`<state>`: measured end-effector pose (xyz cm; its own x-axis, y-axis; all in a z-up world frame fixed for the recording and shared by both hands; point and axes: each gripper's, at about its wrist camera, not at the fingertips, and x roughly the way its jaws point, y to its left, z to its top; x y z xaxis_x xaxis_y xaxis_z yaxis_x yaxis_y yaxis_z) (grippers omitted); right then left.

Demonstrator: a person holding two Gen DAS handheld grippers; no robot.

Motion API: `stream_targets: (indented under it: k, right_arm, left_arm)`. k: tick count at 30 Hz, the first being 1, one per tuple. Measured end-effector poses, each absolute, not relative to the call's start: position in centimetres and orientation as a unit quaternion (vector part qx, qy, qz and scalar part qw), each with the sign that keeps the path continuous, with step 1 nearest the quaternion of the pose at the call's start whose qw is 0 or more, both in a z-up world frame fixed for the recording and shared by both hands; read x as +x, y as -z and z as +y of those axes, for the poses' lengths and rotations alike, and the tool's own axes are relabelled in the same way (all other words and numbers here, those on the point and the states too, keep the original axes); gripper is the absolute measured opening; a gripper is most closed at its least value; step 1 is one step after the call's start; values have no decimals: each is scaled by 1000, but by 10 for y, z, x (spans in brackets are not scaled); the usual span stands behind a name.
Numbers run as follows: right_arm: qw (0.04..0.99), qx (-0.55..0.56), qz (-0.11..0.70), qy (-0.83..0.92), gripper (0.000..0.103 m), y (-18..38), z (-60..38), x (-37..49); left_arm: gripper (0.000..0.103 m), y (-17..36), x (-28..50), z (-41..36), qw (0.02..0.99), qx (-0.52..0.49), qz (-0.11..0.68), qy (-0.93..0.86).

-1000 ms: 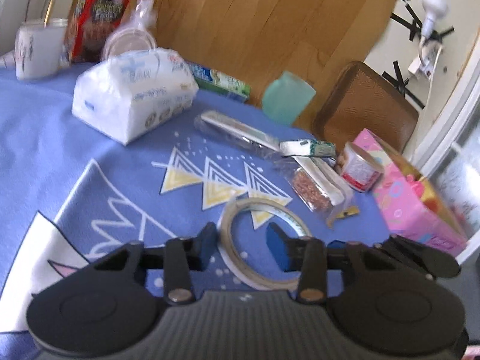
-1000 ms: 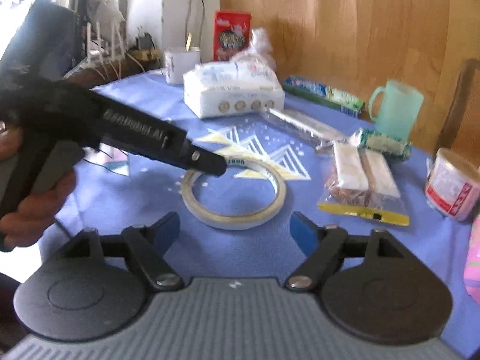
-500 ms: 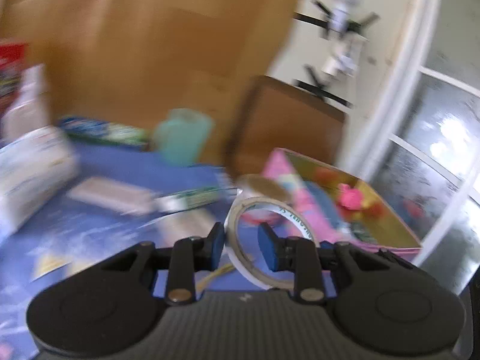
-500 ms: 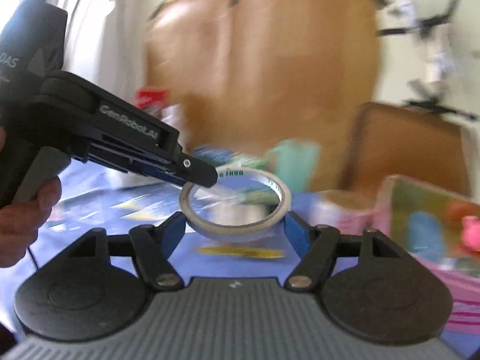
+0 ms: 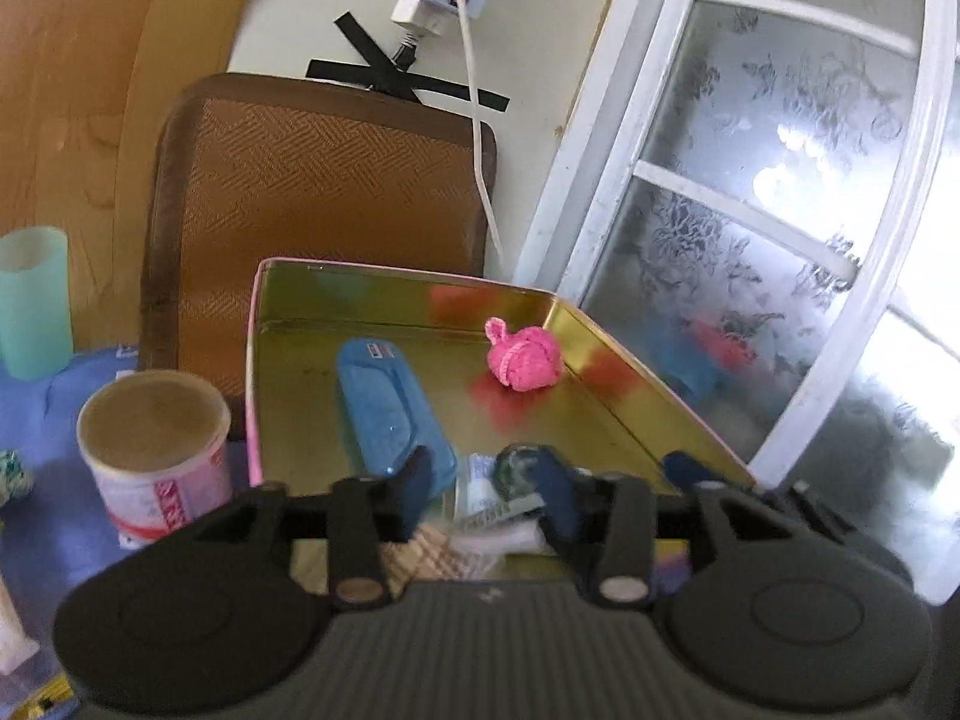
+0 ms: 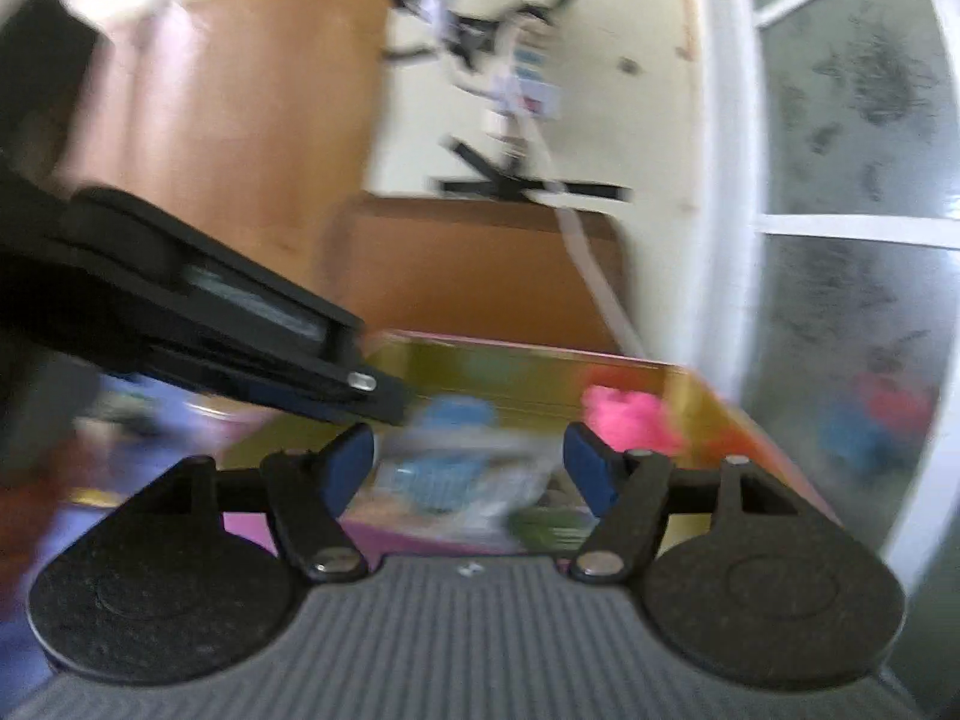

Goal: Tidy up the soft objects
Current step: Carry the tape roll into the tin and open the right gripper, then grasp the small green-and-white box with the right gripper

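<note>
**Over the tin, much of it blurred**

My left gripper (image 5: 483,489) has just been opening, its fingers apart over the gold tin (image 5: 624,408); whether the tape roll lies beneath, I cannot tell. A pink knitted toy (image 5: 525,360) sits inside. My right gripper (image 6: 468,468) hangs released, empty.

A pouch (image 5: 390,414) and knitted toy (image 5: 527,357) lie in the tin (image 5: 636,402), cup (image 5: 155,450) left.

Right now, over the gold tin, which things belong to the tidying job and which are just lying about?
Job: gold tin, pink knitted toy, blue soft pouch, left gripper, jaws apart and empty.
Lying about: paper cup, green cup, woven chair back.
</note>
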<state>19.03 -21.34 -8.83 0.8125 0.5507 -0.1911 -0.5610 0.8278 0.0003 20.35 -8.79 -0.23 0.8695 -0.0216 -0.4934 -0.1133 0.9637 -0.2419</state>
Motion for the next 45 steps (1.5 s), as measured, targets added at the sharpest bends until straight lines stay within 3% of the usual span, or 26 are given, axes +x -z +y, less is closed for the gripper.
stream_targets:
  k: [3, 10, 12, 18, 24, 26, 29, 35, 37, 38, 39, 40, 42, 45]
  right_arm:
    - [970, -31, 91, -223, 77, 95, -221, 201]
    - [964, 27, 87, -250, 74, 91, -234, 189]
    - [956, 40, 81, -278, 66, 84, -229, 181]
    - [889, 48, 118, -441, 56, 65, -174, 161]
    - [807, 5, 213, -551, 56, 56, -67, 159]
    - [784, 35, 262, -561, 59, 53, -40, 170]
    - [769, 105, 335, -534, 76, 56, -11, 190]
    - [732, 214, 450, -466, 76, 82, 25, 219]
    - [734, 221, 460, -448, 69, 90, 35, 221]
    - [735, 221, 462, -444, 42, 94, 38, 222]
    - [738, 217, 464, -440, 35, 94, 38, 221]
    - [740, 218, 456, -443, 34, 92, 36, 216]
    - [755, 197, 414, -468, 23, 76, 29, 201]
    - [774, 115, 313, -539, 23, 41, 16, 152]
  left_arm:
    - [42, 1, 195, -87, 957, -143, 253, -12]
    - [45, -4, 119, -56, 968, -129, 215, -25]
    - [45, 1, 88, -37, 966, -142, 211, -51]
    - [45, 24, -3, 42, 940, -200, 201, -189]
    - [46, 47, -63, 108, 903, -244, 173, -310]
    - [46, 57, -72, 116, 898, -268, 162, -307]
    - [46, 55, -81, 119, 905, -283, 128, -289]
    - [46, 51, -80, 108, 920, -253, 116, -274]
    - [46, 51, -81, 107, 922, -253, 113, -272]
    - [46, 52, -83, 108, 921, -256, 111, -271]
    - [46, 54, -84, 109, 920, -262, 107, -271]
    - [46, 55, -87, 108, 919, -268, 103, -271]
    - [46, 55, -91, 111, 915, -283, 91, -272]
    - [46, 57, -97, 117, 908, -309, 77, -273]
